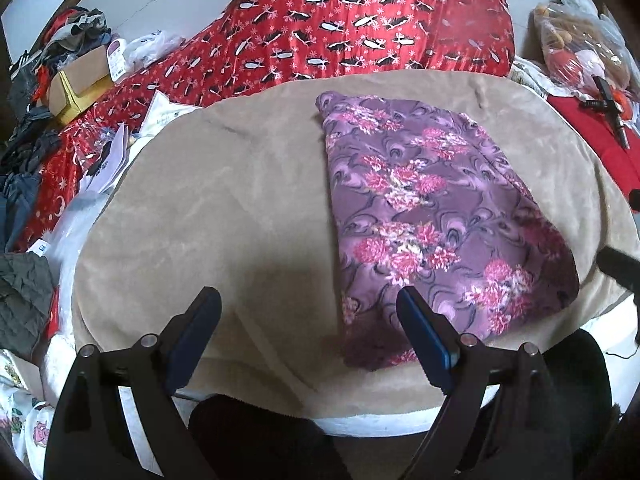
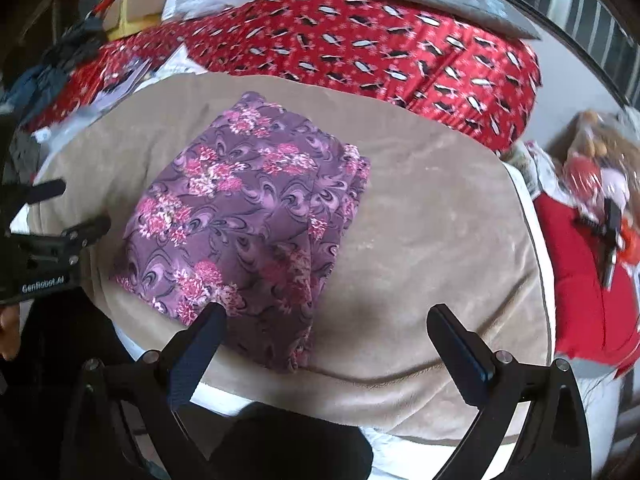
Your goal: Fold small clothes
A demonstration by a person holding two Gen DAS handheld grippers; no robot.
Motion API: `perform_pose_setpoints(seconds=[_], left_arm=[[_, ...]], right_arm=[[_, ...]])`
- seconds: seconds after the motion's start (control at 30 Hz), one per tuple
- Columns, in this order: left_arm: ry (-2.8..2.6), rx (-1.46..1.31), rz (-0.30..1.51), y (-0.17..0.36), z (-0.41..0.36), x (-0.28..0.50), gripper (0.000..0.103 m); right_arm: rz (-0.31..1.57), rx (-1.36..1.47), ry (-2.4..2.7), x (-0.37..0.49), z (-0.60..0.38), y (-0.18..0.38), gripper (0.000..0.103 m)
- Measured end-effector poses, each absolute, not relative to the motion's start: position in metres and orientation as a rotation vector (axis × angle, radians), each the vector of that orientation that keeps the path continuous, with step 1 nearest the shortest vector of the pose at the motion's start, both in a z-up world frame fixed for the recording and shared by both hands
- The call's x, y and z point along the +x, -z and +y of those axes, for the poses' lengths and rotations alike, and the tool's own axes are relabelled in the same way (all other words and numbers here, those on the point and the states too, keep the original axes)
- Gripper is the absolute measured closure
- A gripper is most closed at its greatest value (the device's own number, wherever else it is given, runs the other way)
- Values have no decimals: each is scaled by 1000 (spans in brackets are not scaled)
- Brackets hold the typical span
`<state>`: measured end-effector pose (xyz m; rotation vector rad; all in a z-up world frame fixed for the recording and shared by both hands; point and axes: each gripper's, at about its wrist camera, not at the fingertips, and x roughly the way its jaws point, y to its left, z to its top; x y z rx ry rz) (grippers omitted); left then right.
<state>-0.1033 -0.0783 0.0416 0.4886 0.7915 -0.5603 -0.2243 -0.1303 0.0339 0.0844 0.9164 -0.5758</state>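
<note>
the purple flowered cloth (image 1: 440,216) lies folded on the tan blanket (image 1: 224,200); left claw (image 1: 308,304) and right claw (image 2: 326,320) gape wide, empty; little seems left.

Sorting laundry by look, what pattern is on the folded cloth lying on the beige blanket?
Purple folded cloth with pink flower clusters; clearest in the left wrist view.
</note>
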Motion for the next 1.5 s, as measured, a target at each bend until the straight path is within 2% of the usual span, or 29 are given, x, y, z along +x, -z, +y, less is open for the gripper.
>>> perform_pose_setpoints(seconds=[0.3, 1.5], left_arm=[[583, 506, 797, -40, -82, -111, 13], [663, 492, 822, -48, -93, -122, 13]], right_arm=[[854, 159, 600, -231, -134, -40, 2], [853, 157, 612, -231, -132, -41, 2]])
